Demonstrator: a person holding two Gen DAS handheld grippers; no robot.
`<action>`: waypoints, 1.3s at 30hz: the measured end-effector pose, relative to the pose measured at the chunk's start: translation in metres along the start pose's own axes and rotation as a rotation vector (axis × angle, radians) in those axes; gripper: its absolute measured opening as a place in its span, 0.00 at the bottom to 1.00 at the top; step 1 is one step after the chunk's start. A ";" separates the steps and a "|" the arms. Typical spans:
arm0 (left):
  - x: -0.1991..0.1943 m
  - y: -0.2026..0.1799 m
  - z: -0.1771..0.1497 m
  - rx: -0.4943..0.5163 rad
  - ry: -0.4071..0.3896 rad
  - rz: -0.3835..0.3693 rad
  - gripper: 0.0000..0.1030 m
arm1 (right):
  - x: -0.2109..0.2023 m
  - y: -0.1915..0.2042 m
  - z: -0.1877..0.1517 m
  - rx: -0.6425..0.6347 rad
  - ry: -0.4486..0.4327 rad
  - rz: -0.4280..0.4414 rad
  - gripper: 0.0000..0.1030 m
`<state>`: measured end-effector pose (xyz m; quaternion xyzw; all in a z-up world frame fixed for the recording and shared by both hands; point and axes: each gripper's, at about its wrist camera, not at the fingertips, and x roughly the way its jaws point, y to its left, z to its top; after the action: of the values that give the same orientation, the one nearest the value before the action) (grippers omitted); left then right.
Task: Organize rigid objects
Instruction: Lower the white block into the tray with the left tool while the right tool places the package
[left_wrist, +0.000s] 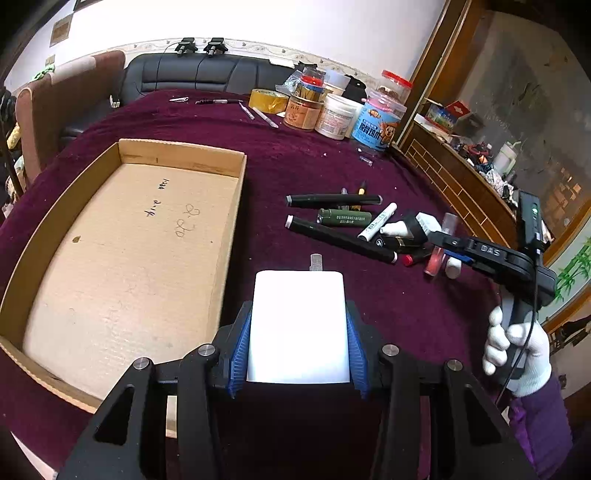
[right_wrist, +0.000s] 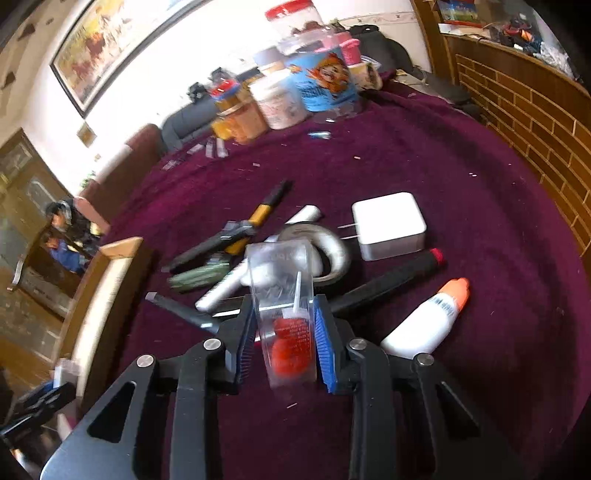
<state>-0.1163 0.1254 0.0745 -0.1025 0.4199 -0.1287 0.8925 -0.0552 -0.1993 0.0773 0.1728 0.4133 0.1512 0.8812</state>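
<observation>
My left gripper (left_wrist: 299, 328) clamps one white charger block (left_wrist: 299, 325), just right of the cardboard box (left_wrist: 48, 221). My right gripper (right_wrist: 284, 332) clamps one clear lip-gloss tube (right_wrist: 286, 306) over the pile: two black pens (left_wrist: 340, 240), one green lighter (left_wrist: 343, 218), one white marker (left_wrist: 376, 221). Handle reads "DAS" (left_wrist: 489, 251).

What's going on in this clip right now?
A person with a handheld gripper in each hand is sorting small items from a purple-covered table. The left gripper is clamped on a white block with a metal prong at its front, just right of the cardboard box, which looks empty. The right gripper holds a clear lip gloss tube above the pile of pens and markers. A white charger remains on the cloth.
</observation>
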 end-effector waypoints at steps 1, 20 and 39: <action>-0.005 0.005 0.002 -0.010 -0.005 -0.007 0.39 | -0.003 0.007 0.001 -0.008 -0.007 0.015 0.26; 0.022 0.108 0.089 -0.131 -0.041 0.128 0.39 | 0.086 0.200 0.010 -0.101 0.242 0.419 0.26; 0.102 0.143 0.116 -0.253 0.032 0.077 0.45 | 0.173 0.211 0.035 -0.052 0.356 0.219 0.31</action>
<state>0.0566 0.2368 0.0315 -0.1958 0.4508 -0.0421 0.8699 0.0521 0.0535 0.0721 0.1647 0.5371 0.2846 0.7768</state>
